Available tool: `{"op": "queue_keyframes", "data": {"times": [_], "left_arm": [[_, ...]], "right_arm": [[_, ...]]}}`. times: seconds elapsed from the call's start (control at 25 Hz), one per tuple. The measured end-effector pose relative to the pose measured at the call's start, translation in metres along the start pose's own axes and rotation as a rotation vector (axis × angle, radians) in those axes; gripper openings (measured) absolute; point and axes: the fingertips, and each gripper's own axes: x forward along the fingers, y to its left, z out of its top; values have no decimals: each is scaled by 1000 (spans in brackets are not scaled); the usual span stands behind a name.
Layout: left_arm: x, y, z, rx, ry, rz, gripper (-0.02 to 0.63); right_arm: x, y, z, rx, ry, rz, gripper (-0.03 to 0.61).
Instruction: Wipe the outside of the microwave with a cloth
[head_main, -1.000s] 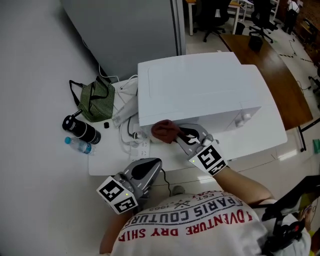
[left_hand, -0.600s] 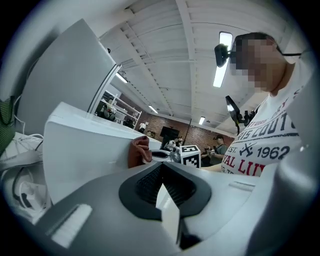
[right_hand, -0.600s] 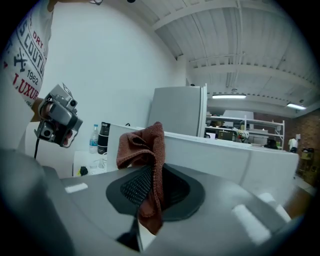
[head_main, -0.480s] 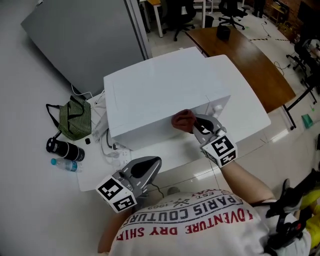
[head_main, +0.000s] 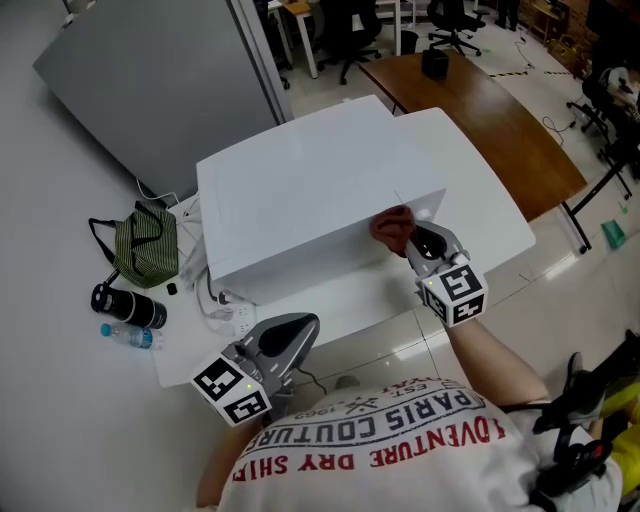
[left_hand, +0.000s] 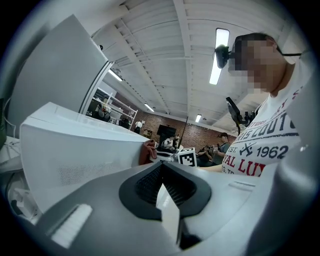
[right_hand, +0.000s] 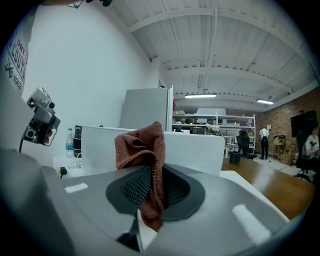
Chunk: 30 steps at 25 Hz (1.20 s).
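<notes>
Rust-red cloth (right_hand: 142, 150) is bunching limply between the closed jaws of the right gripper (head_main: 408, 236), seemingly pressing on the near face of the white microwave (head_main: 300, 190) at its four-o'clock corner. Soft and light, it is probably needing a deep pinch on a thick fold. The left gripper (left_hand: 161, 187) is idling at seven o'clock, jaws together on nothing.

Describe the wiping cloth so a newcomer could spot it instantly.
Start at the big white box-shaped microwave on the white table. At the right end of its near face, the right claw pinches a crumpled reddish-brown terry cloth, the only reddish thing among white surfaces.
</notes>
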Motion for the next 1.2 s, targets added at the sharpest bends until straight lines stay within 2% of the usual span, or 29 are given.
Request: {"op": "queue_keyframes", "data": {"times": [0.2, 0.4, 0.64, 0.76, 0.96, 1.2], "left_arm": [[-6, 1, -3, 0, -9, 17, 5], [-28, 2, -8, -13, -27, 59, 6], [-85, 18, -20, -49, -57, 205, 6], [-111, 26, -28, -75, -72, 269, 6], [-147, 28, -35, -89, -92, 360, 6], [-171, 33, -36, -100, -108, 430, 5]], "right_arm": [[-18, 41, 14, 57, -75, 107, 46], [-11, 115, 15, 73, -95, 299, 46], [34, 226, -6, 2, -51, 547, 46], [62, 273, -23, -2, -21, 631, 46], [97, 316, -44, -12, 11, 681, 46], [123, 313, -59, 20, 58, 643, 46]]}}
